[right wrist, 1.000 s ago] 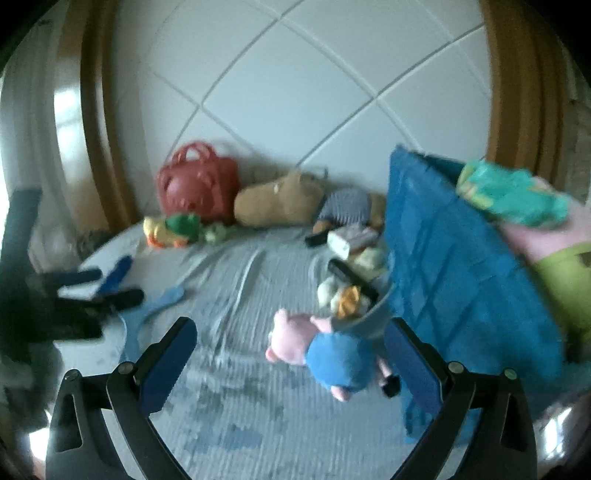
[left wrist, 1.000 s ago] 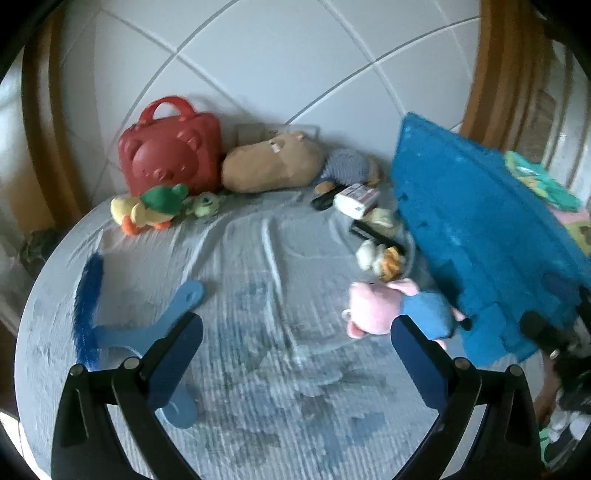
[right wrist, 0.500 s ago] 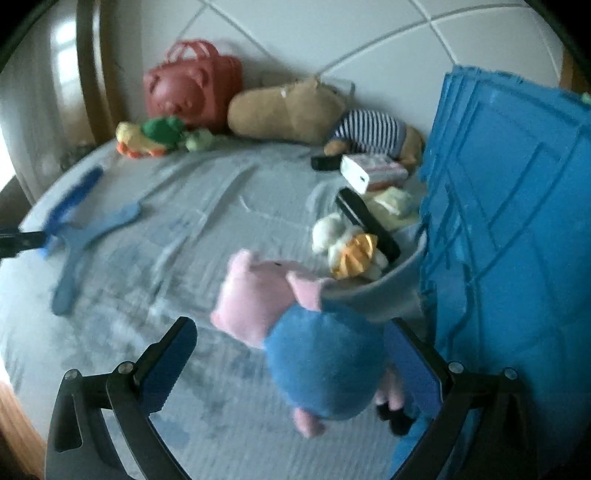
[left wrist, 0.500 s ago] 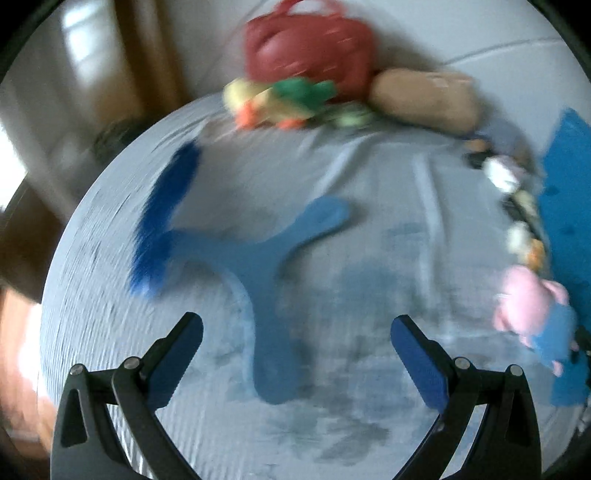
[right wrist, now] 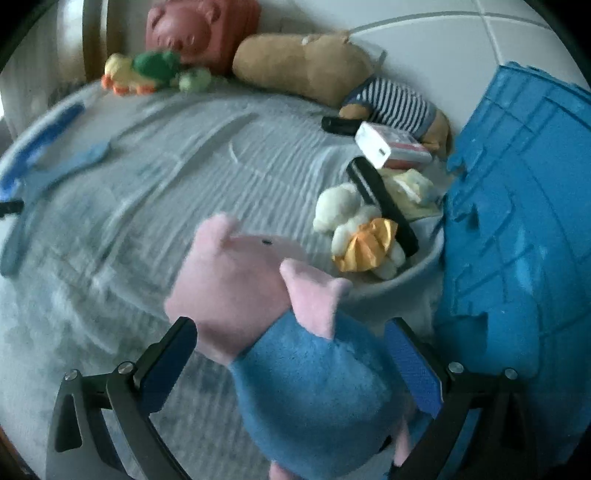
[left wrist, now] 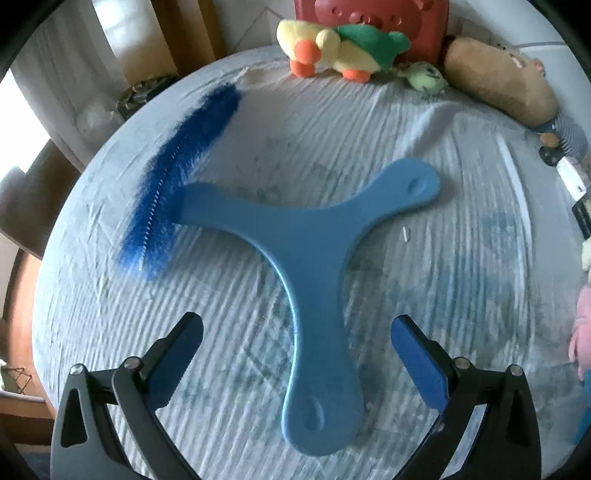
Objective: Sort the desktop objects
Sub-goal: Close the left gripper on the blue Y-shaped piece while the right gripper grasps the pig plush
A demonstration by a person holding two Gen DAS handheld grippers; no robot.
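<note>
A blue three-armed boomerang [left wrist: 314,254] lies flat on the grey cloth, one arm reaching between the fingers of my left gripper [left wrist: 295,354], which is open just above it. A fuzzy dark-blue brush [left wrist: 181,173] touches its left arm. In the right wrist view, a pink pig plush in a blue dress [right wrist: 288,332] lies between the fingers of my open right gripper [right wrist: 291,354]; the pads stand apart from its body. A blue plastic crate [right wrist: 517,240] rises directly to the right of it.
Along the back wall sit a red bear case [right wrist: 199,26], a yellow-green duck plush [left wrist: 340,48], a small green toy [left wrist: 424,75] and a tan plush in a striped shirt [right wrist: 325,70]. A white box [right wrist: 388,146], black bar [right wrist: 384,203] and white-orange plush [right wrist: 358,232] crowd the crate's foot.
My left gripper swung left and moved down over the boomerang, which now lies between its fingers. My right gripper dropped towards the pig plush, now between its fingers.
</note>
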